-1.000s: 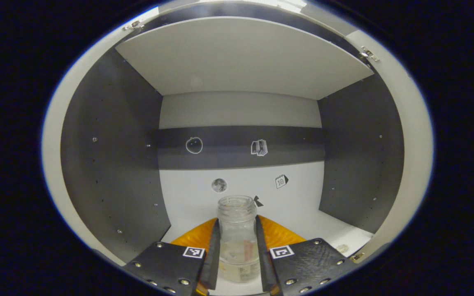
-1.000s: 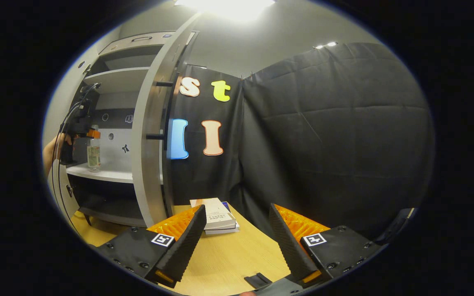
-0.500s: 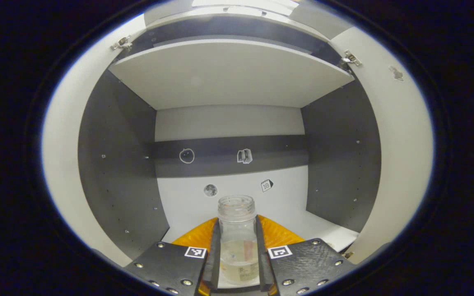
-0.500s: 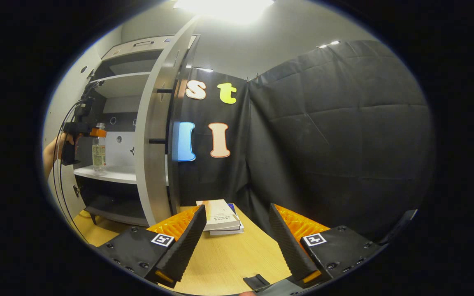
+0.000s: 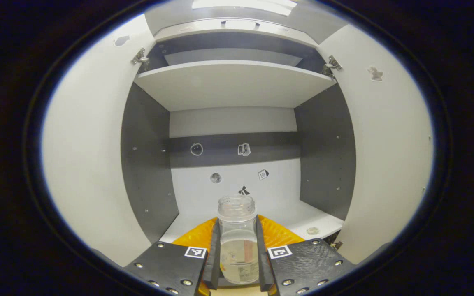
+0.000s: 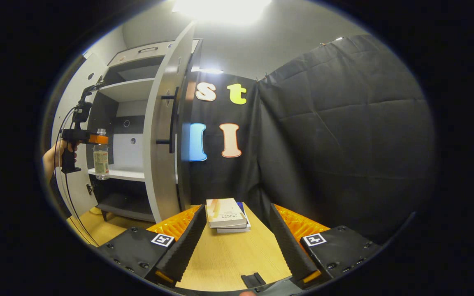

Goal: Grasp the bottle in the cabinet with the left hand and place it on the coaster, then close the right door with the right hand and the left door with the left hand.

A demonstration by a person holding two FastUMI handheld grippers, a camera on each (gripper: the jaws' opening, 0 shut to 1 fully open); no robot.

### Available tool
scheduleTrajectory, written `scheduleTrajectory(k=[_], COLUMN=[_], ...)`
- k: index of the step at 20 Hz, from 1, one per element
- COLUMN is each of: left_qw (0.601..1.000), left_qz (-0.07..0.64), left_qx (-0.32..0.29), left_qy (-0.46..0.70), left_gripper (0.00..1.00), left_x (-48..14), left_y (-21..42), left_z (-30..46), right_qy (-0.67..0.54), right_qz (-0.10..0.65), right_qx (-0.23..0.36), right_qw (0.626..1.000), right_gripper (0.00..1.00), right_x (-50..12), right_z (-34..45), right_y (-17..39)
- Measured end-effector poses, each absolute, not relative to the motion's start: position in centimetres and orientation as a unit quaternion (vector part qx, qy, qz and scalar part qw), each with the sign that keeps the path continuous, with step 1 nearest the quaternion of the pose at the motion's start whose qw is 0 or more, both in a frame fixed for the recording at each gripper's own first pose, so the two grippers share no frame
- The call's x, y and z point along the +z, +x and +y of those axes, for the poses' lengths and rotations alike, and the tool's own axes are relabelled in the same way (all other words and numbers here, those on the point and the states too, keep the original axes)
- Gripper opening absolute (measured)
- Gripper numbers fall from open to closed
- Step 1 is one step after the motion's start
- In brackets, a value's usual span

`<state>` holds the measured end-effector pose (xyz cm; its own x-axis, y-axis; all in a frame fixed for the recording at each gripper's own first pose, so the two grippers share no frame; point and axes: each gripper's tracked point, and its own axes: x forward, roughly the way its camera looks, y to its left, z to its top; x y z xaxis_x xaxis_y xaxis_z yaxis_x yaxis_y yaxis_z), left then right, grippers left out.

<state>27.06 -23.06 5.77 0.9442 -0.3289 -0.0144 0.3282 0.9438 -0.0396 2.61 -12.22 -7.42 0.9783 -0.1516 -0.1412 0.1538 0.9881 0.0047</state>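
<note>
A clear, uncapped bottle (image 5: 237,242) with a little liquid stands upright between my left gripper's (image 5: 237,263) two fingers, which press on both its sides. It hangs in front of the open cabinet (image 5: 237,123), off the white shelf (image 5: 286,209). In the right gripper view the same bottle (image 6: 101,156) hangs at the cabinet's front edge, gripped by the far-off left gripper (image 6: 81,137) in a person's hand (image 6: 52,158). The right door (image 6: 163,135) stands wide open with its black handles toward me. My right gripper (image 6: 235,242) is open above the wooden table (image 6: 228,255), holding nothing.
A stack of books (image 6: 225,209) lies on the table just past my right gripper's fingers. The left door (image 5: 84,164) and the right door (image 5: 385,156) stand open either side of the cabinet. A small black piece (image 6: 254,280) lies at the table's near edge.
The left gripper has drawn the bottle back out of the cabinet, so both doors now flank its view. The right gripper has shifted slightly, staying open.
</note>
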Motion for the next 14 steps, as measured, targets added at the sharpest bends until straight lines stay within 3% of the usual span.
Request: scheduleTrajectory(k=[7, 14], left_qw=[0.987, 0.986], left_qz=[0.020, 0.023], left_qx=[-0.157, -0.158], left_qy=[-0.033, -0.041], left_gripper=[0.40, 0.39], left_x=[1.8, -3.6], left_y=[22.3, 17.7], left_z=[-22.5, -21.7], right_qy=[0.005, -0.001], right_qz=[0.075, 0.079], right_qx=[-0.039, -0.013], right_qw=[0.996, 0.997], right_gripper=[0.94, 0.98], right_x=[-7.9, -8.7], right_z=[-11.5, -9.9], right_y=[1.4, -0.1])
